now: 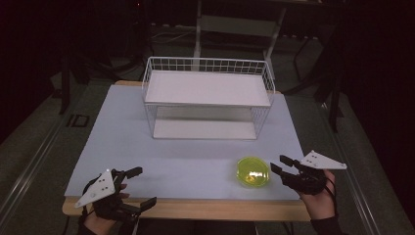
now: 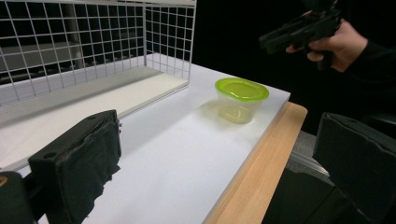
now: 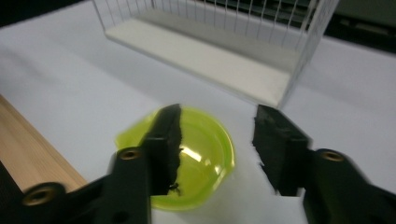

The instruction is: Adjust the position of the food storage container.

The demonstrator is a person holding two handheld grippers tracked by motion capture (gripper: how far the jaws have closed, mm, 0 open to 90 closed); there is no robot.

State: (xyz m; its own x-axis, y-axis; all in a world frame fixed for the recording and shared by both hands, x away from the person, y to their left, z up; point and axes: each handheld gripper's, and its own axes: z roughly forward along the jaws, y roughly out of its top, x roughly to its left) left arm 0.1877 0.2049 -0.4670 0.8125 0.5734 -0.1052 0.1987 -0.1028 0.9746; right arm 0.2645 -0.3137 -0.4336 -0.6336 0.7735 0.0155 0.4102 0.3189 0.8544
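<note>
Nearby, right gripper (image 1: 278, 164) spread wide beside yellow-green lidded container (image 1: 253, 172), not touching it.

Hard to make out through the translucent lid: what lies inside the container (image 2: 241, 98) (from the left gripper view the clear lower half looks empty, but cannot tell for sure). Blurred in the right gripper view, with one jaw overlapping the container (image 3: 205, 154) and the other over bare table. Sitting on the white tabletop (image 1: 186, 156) near the wooden front edge (image 1: 195, 208), toward the right. Left gripper (image 1: 145, 185) also spread wide, gripping nothing, at the front left corner, well apart from the container; its far jaw cut off at the frame edge in its own view. Behind, a white wire rack (image 1: 207, 98) with two white shelves, both bare. Dark floor and stand legs beyond, dim.
</note>
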